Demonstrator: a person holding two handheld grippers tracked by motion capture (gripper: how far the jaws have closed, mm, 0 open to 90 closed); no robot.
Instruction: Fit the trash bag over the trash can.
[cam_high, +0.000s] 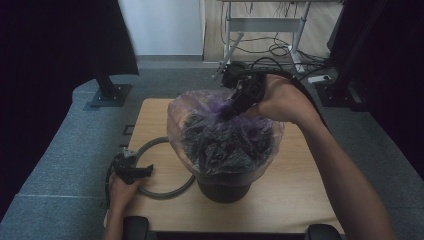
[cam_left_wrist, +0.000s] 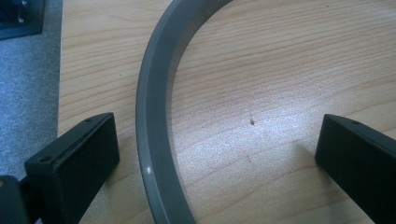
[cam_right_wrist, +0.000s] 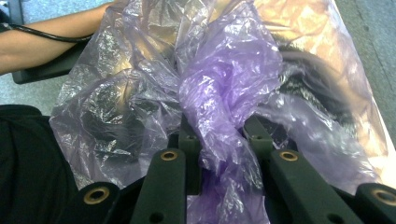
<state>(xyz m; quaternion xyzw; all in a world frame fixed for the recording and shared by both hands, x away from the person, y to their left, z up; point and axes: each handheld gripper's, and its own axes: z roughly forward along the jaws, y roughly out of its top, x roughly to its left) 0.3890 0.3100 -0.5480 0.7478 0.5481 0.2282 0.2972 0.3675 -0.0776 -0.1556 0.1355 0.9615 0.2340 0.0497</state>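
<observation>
1. My right gripper (cam_right_wrist: 223, 154) was closed on a bunched fold of the purple bag (cam_right_wrist: 229, 93), the film squeezed between the jaws and spilling out both above and below them.
2. In the high view that right gripper (cam_high: 226, 114) pointed down into the bag (cam_high: 225, 135) from about 1 o'clock of the bin, at the far rim.
3. The bag was draped over the bin (cam_high: 223, 189), its thin skirt flaring wider than the bin on all sides; dark crumpled film lay inside the opening.
4. My left gripper (cam_left_wrist: 215, 154) stood wide open and held nothing. Its jaws straddled the grey ring (cam_left_wrist: 154, 116): one jaw just outside the band, the other well inside the loop, neither one pressing on it.
5. The ring (cam_high: 165, 192) lay flat on the table (cam_high: 300, 200) at about 9 o'clock of the bin, its near arc running in under the bin's foot.
6. My left gripper (cam_high: 134, 172) sat at the ring's 9 o'clock edge, close to the table's left side.
7. The bin stood near the middle of the table, toward 6 o'clock.
8. Grey carpet (cam_high: 60, 165) lay all round the table.
</observation>
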